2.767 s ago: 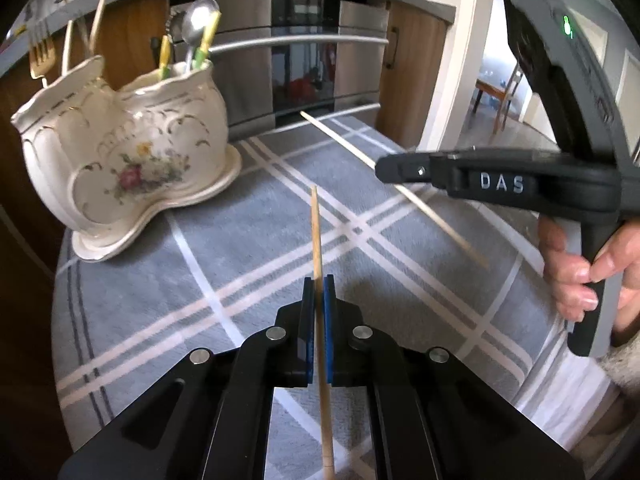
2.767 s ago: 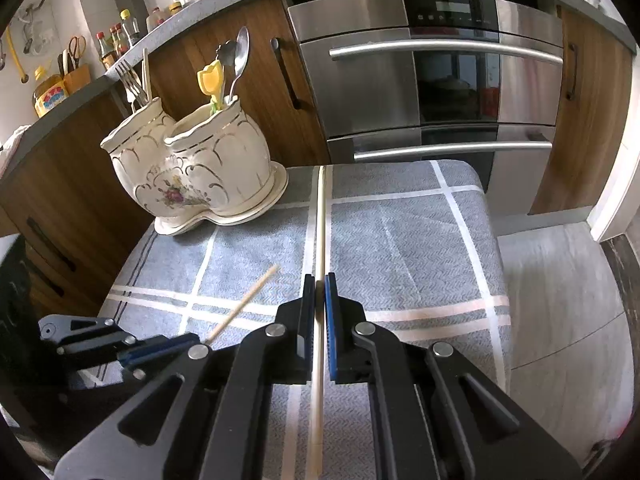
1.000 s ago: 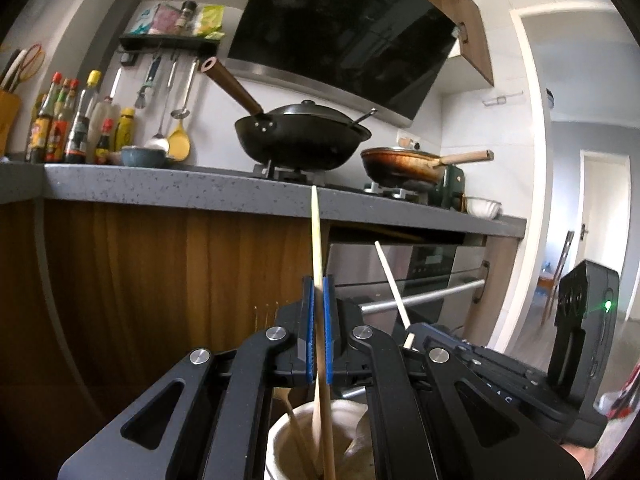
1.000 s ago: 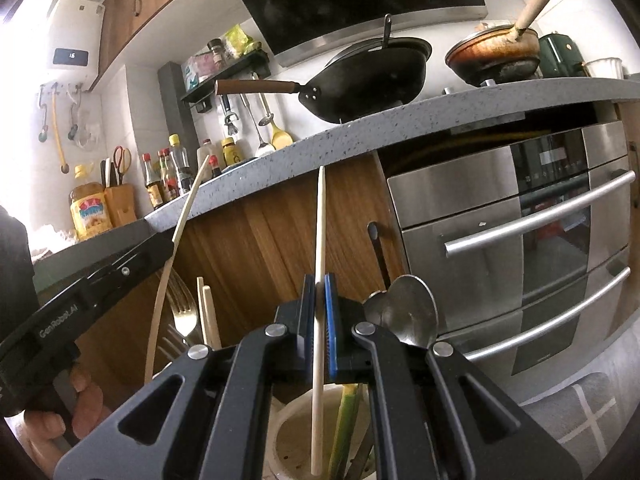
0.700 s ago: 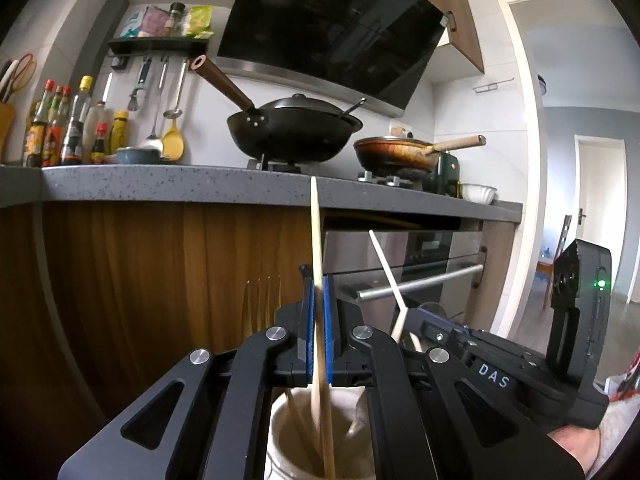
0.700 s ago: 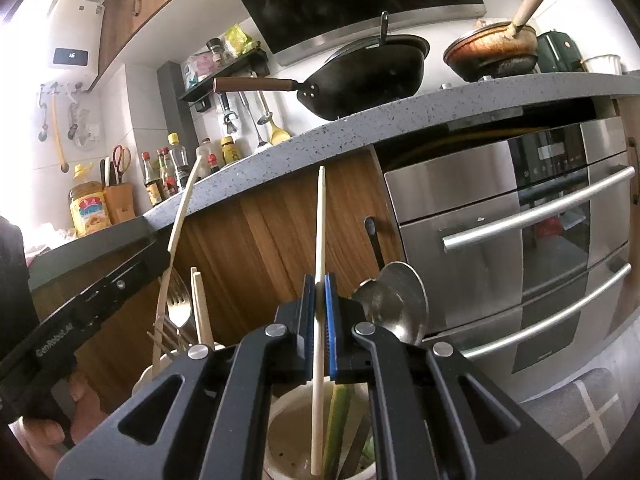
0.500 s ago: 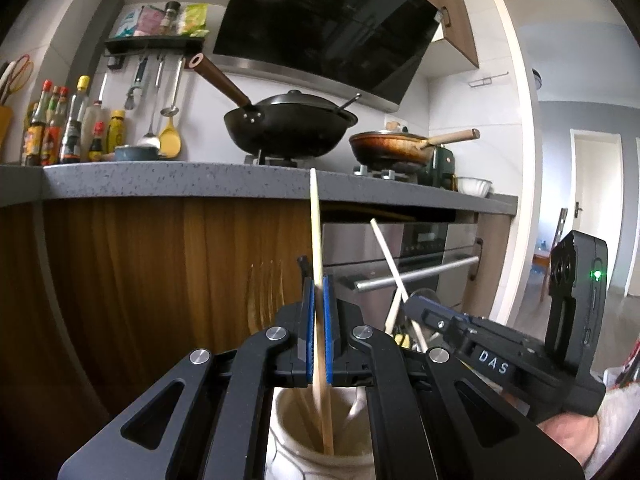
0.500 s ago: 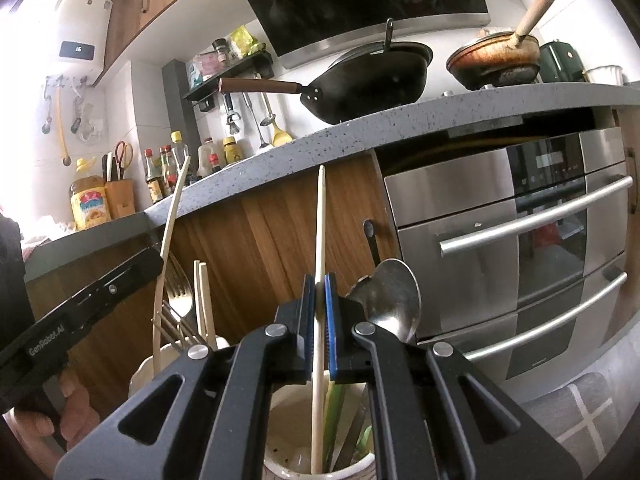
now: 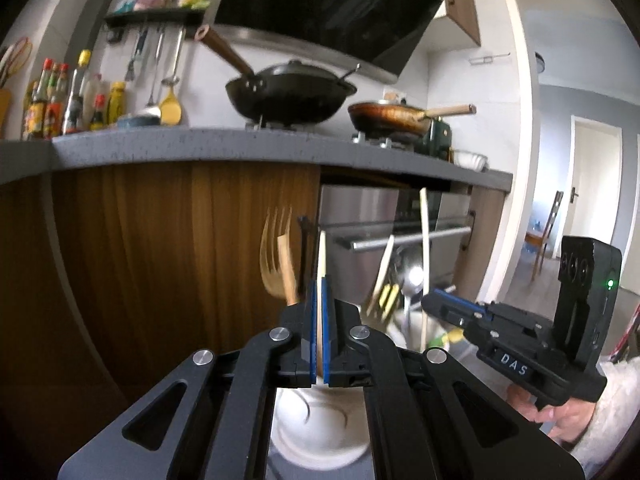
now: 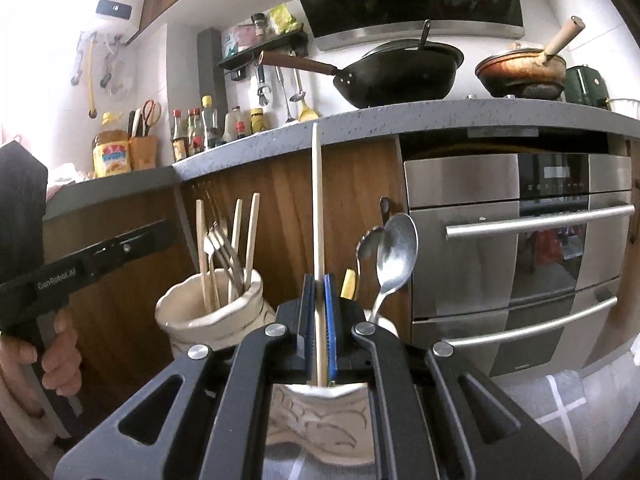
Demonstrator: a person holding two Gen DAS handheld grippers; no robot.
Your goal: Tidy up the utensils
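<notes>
**Both chopsticks over the holder**

Your left tool (image 9: 319, 320) was closed tight on a pale chopstick (image 9: 321, 254), which stood upright between the blue pads in the centre of the left wrist view. Its lower end dropped toward the cream ceramic holder (image 9: 320, 428) just below the tool (that part of the picture was blurred, so I could not tell how deep it sat). A gold fork (image 9: 274, 256) rose from the holder just left of the chopstick.

Your right tool (image 10: 319, 320) was likewise clamped on a second chopstick (image 10: 316, 200), upright at the centre of its frame, with the lower end reaching into the near compartment of the holder (image 10: 320, 420). A silver spoon (image 10: 394, 248) stood in that compartment, right of the chopstick. The far compartment (image 10: 208, 308), at left centre, held forks (image 10: 224, 252) and more chopsticks (image 10: 252, 232).

The holder stood on a grey checked cloth (image 10: 568, 408), seen at the lower right.
</notes>
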